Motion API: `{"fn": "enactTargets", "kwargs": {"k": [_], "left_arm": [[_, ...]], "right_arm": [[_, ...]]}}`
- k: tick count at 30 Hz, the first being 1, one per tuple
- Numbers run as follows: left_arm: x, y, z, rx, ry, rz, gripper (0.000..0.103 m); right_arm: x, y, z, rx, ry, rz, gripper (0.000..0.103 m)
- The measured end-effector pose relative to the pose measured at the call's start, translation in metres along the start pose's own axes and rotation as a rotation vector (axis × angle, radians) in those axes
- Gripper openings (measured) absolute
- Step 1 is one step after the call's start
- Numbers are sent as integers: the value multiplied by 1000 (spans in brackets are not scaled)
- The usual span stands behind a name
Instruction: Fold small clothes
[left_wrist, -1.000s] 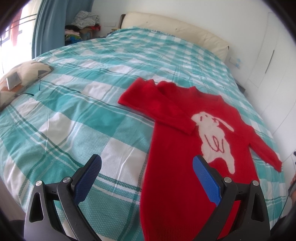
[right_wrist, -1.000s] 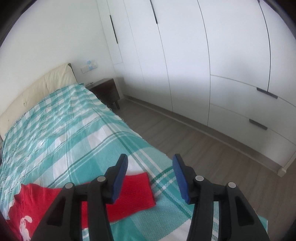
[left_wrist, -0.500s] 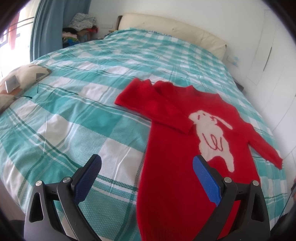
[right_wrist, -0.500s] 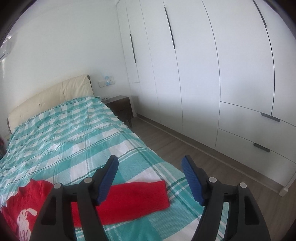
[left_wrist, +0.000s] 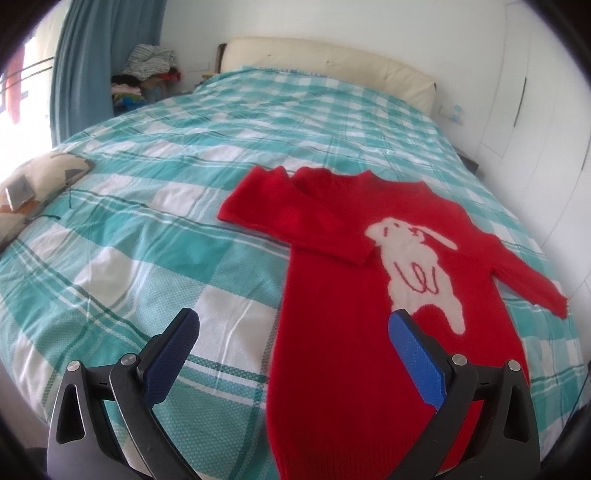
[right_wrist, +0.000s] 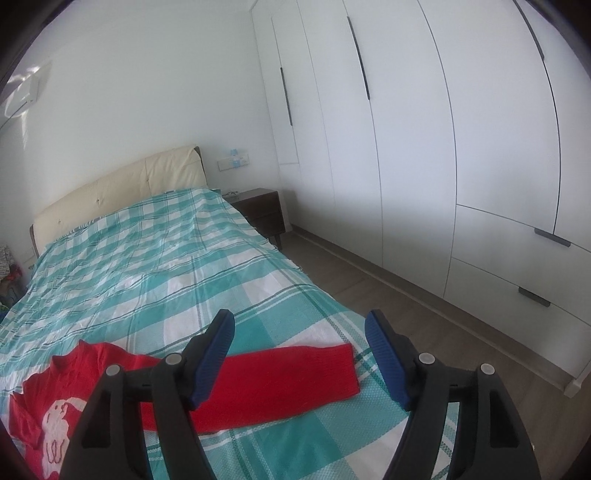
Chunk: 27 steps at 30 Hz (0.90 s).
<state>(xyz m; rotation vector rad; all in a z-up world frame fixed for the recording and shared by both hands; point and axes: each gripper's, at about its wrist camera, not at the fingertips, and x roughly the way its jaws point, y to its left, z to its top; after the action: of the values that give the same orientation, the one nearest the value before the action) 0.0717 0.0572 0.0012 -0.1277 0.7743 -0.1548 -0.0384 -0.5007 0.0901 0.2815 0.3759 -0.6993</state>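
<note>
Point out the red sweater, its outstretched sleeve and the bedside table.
red sweater (left_wrist: 332, 350), left wrist view, plain lower body.
outstretched sleeve (right_wrist: 295, 376), right wrist view, mid-sleeve, near the cuff.
bedside table (right_wrist: 264, 210), right wrist view, dark front panel.

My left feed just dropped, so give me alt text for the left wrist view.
A red sweater with a white animal on its chest lies flat on a teal checked bedspread, one sleeve folded across the chest, the other stretched out sideways. The left hand-held gripper hovers open over the sweater's lower edge, holding nothing.
</note>
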Motion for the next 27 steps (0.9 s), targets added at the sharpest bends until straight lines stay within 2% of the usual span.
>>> {"fn": "enactTargets", "kwargs": {"k": [1, 3, 5, 7, 9, 12, 14, 16, 18, 20, 23, 27], "left_arm": [[2, 1, -1, -3, 25, -46, 102], [2, 4, -3, -26, 28, -87, 102], [-4, 5, -3, -29, 12, -100, 102], [-17, 0, 6, 11, -26, -90, 102], [-33, -11, 24, 117, -88, -69, 102], [-41, -38, 59, 345, -140, -23, 102], [-24, -54, 78, 470, -101, -25, 102], [10, -63, 88, 533, -7, -66, 102], [53, -65, 85, 565, 111, -92, 102], [89, -68, 74, 650, 188, -67, 96], [123, -77, 52, 824, 212, 24, 84], [152, -81, 42, 892, 241, 29, 78]], "right_arm": [[-2, 2, -2, -9, -1, 4, 73], [-5, 6, -4, -21, 2, 18, 73], [-5, 10, -7, -27, 11, 37, 73], [-6, 13, -9, -35, 19, 52, 73], [-5, 16, -11, -43, 23, 62, 73], [-1, 23, -13, -57, 43, 81, 73], [1, 29, -15, -64, 56, 99, 73], [1, 35, -18, -82, 63, 115, 73], [0, 41, -20, -106, 65, 130, 73], [0, 43, -23, -121, 68, 138, 73], [3, 42, -24, -117, 80, 137, 73], [12, 38, -25, -74, 119, 154, 73]]}}
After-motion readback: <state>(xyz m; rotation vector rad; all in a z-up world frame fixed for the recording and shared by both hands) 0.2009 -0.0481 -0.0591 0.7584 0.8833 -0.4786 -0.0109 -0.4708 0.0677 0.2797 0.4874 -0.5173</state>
